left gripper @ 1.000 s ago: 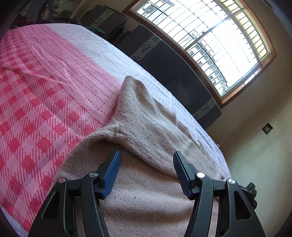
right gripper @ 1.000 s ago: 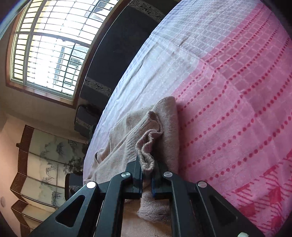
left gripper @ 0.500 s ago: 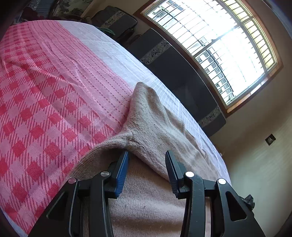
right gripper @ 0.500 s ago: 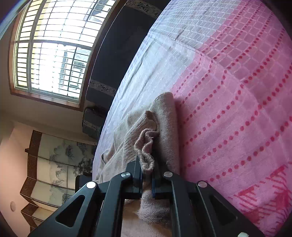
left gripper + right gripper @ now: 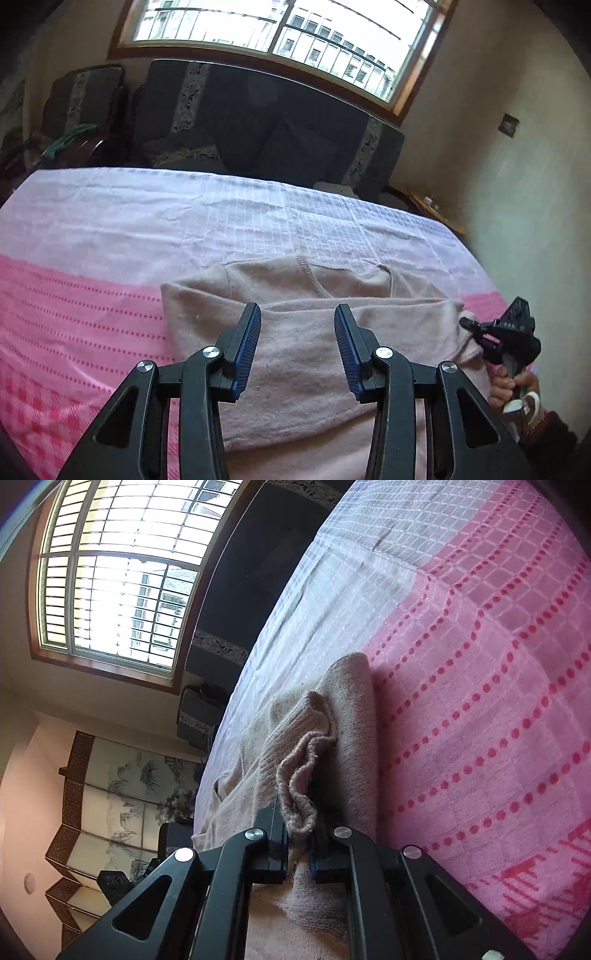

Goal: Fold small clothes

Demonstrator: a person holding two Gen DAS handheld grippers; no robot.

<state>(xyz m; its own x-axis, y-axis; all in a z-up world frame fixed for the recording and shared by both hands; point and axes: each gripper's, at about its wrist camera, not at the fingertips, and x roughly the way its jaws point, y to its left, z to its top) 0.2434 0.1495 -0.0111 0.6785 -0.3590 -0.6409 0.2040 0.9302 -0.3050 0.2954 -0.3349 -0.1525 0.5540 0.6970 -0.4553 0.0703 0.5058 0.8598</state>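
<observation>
A small beige knit sweater (image 5: 295, 354) lies on the pink patterned bedspread (image 5: 81, 302), its lower part folded up over the chest. My left gripper (image 5: 297, 332) hovers open just above the sweater's middle, empty. My right gripper (image 5: 298, 840) is shut on a bunched ribbed edge of the sweater (image 5: 303, 775). It also shows in the left wrist view (image 5: 480, 332) at the sweater's right edge, with the hand holding it.
A dark sofa (image 5: 258, 122) stands behind the bed under a large bright window (image 5: 280, 33). A small wooden table (image 5: 436, 210) is at the far right corner. A folding screen (image 5: 110, 805) stands by the wall.
My left gripper has swung round and lifted back from the sweater's fold, its jaws still open. The right gripper keeps its hold and has barely moved.
</observation>
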